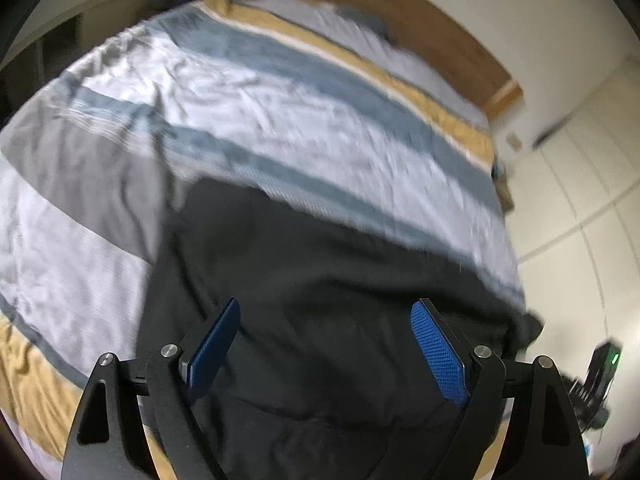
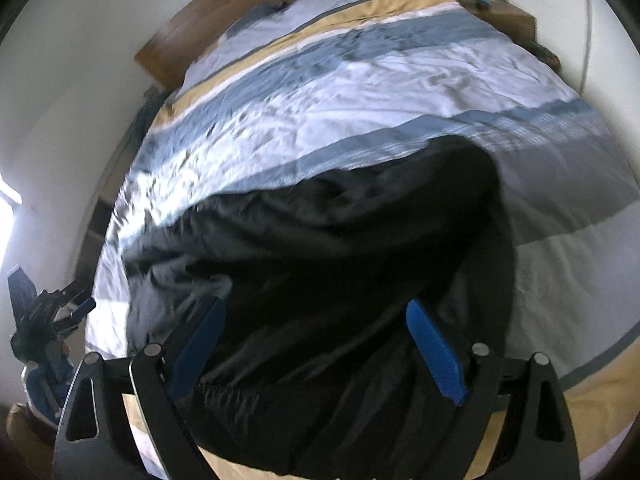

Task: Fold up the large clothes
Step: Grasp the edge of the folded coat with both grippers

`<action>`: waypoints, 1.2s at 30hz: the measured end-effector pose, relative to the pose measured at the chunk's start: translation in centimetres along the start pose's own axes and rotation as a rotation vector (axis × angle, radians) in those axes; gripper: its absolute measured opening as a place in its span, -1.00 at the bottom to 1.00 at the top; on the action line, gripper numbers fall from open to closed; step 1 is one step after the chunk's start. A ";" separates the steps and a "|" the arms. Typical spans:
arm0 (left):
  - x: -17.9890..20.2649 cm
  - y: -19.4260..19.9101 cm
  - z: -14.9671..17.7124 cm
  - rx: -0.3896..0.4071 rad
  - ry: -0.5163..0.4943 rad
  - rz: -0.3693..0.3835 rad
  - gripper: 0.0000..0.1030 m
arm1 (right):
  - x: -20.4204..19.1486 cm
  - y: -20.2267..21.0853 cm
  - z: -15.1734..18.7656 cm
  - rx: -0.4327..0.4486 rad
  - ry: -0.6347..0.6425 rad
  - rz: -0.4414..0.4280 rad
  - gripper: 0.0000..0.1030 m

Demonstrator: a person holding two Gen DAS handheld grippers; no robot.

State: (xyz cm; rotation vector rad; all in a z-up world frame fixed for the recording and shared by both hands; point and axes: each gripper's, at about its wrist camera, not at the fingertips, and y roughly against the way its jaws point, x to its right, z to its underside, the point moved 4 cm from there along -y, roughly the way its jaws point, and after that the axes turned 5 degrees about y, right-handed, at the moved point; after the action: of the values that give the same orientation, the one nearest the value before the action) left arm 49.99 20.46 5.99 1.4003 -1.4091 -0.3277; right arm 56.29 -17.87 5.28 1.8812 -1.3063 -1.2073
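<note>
Both grippers are hanging over a black garment (image 1: 320, 320) that's spread on a striped duvet (image 1: 280, 112) on the bed. In the left wrist view the left gripper (image 1: 325, 344) has its blue pads spread wide with nothing pinched, just dark cloth lying underneath. Same story for the right gripper (image 2: 316, 348): jaws wide apart, cloth below them and not between the pads as far as I can see.

The garment fills the lower half of both views, from about 8 o'clock round to 4 o'clock, with its far edge crossing the middle of the frame against a blue-grey stripe. In the right view a rounded lobe of it bulges up toward 1 o'clock. Both shots are smeared, so I can't honestly say whether that lobe is a sleeve or just a folded-over flap.

My read is we're between grabs, picking the next hold. To do it well: bring each gripper down on an actual edge or corner, not the middle of the panel, grab both sides at matching points, pinch only one layer, then carry the cloth over evenly so the fold line stays straight. Flatten the wrinkles near 6 o'clock first.
</note>
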 end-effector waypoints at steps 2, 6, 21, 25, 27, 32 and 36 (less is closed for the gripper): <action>1.3 -2.4 0.9 -0.034 -0.033 -0.012 0.68 | -0.9 -1.2 -0.3 -0.012 0.025 0.002 0.79; 4.4 -6.8 1.4 -0.056 -0.121 -0.039 0.68 | -2.4 -4.3 -1.5 -0.033 0.075 0.007 0.79; 5.4 -20.8 -2.7 -0.099 -0.168 -0.203 0.99 | 2.1 -16.5 -5.9 -0.093 0.048 0.091 0.88; 5.4 -22.1 -3.3 -0.118 -0.167 -0.212 0.99 | 3.0 -18.3 -6.5 -0.112 0.047 0.090 0.91; 5.0 -22.2 -4.0 -0.124 -0.137 -0.206 0.99 | 3.6 -18.9 -6.9 -0.118 0.049 0.090 0.91; 2.1 -21.9 -6.1 -0.125 -0.053 -0.243 0.99 | 6.7 -19.0 -7.4 -0.118 0.010 0.099 0.91; -0.7 -21.0 -7.4 -0.120 -0.043 -0.324 0.99 | 9.8 -18.5 -7.0 -0.127 -0.032 0.160 0.91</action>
State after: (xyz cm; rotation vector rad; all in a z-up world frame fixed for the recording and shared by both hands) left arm 67.15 18.82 -8.09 1.5281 -1.1738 -0.6441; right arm 71.86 -20.30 -10.28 1.6427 -1.3372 -1.2119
